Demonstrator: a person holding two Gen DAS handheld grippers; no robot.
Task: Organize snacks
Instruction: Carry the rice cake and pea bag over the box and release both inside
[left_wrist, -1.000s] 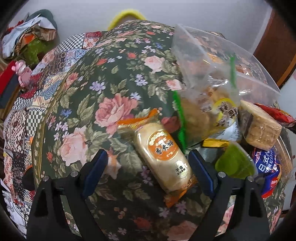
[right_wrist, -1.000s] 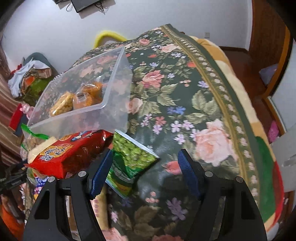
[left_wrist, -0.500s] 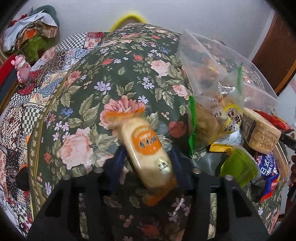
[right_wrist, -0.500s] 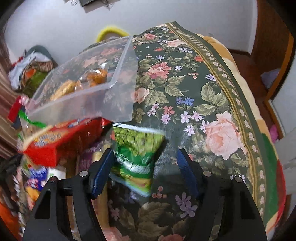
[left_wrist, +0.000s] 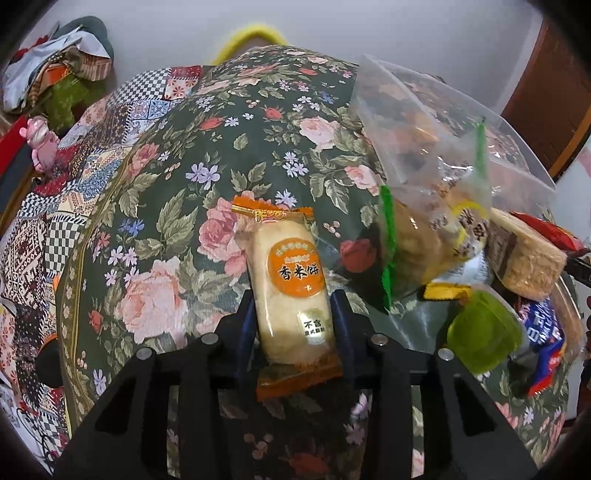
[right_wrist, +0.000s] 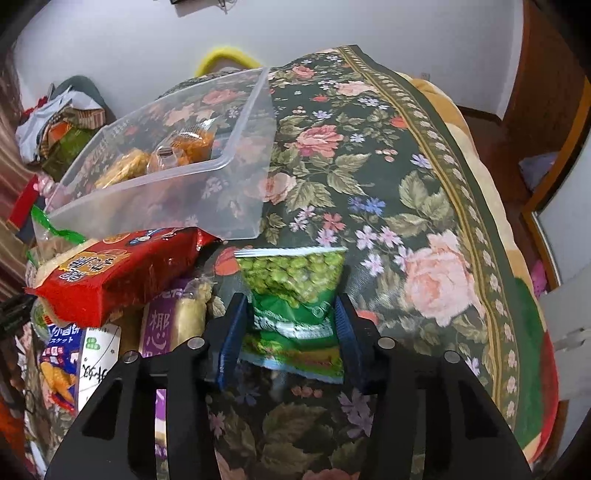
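Between each tool's jaws, one snack: rice cracker (left_wrist: 291, 291), peas (right_wrist: 293, 295).

Dark green bedspread (left_wrist: 236, 155) with pink roses, patchwork checks at its left. Rice cracker pack (left_wrist: 293, 291) cream with orange label and ends. Pea bag (right_wrist: 295, 299) green. Red snack pack (right_wrist: 118, 269). Clear box (right_wrist: 207, 199).
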